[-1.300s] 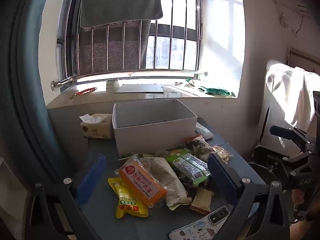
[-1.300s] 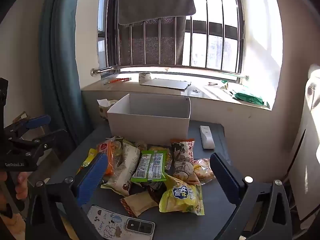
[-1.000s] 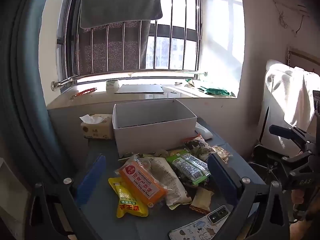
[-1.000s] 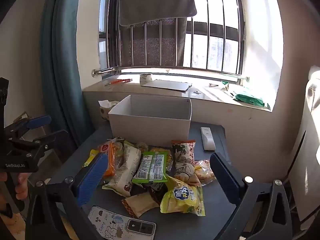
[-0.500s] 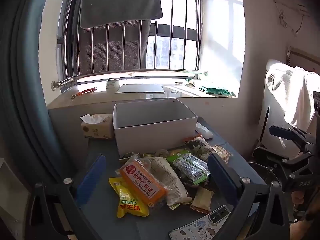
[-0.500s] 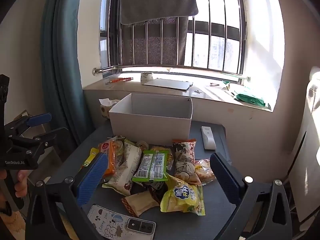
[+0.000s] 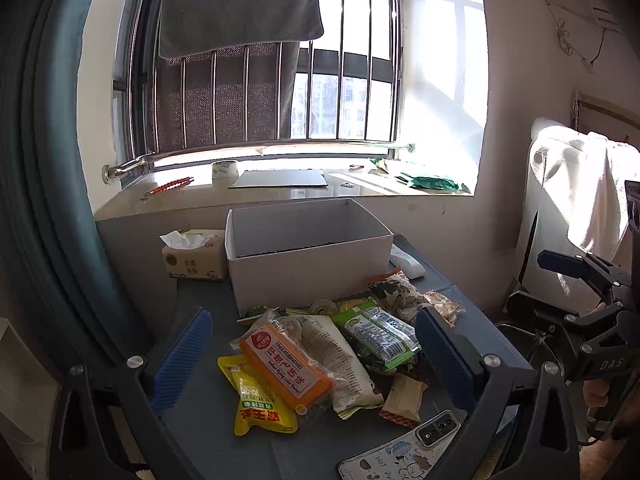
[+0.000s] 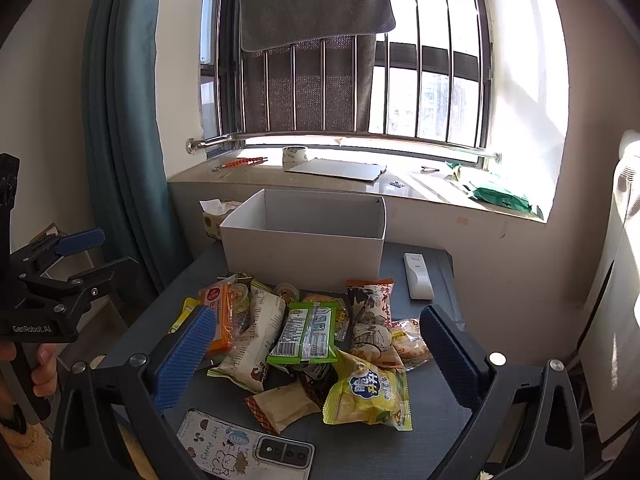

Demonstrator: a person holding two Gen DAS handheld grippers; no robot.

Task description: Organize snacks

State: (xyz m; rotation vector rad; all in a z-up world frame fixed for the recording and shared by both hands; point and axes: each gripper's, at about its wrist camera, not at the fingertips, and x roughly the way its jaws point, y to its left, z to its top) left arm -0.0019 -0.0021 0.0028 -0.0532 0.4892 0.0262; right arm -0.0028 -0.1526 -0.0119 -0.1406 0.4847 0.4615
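While apart, snacks (image 8: 308, 332) between fingers (image 8: 182, 356)

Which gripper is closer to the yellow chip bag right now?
Right. The yellow chip bag lies just ahead of the open right gripper, toward its right finger. The left gripper, also open, sits over the pile's far left side.

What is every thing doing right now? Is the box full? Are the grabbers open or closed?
White box: upright, open on top, no snacks seen inside.
Snack pile: heaped on the table in front of the box.
Left gripper: open, holding nothing.
Right gripper: open, holding nothing.
Phone: lying flat, back side up.
Tissue box: a tissue sticking out.
Remote: lying flat beside the box.
Grey towel: hanging over the window rail.
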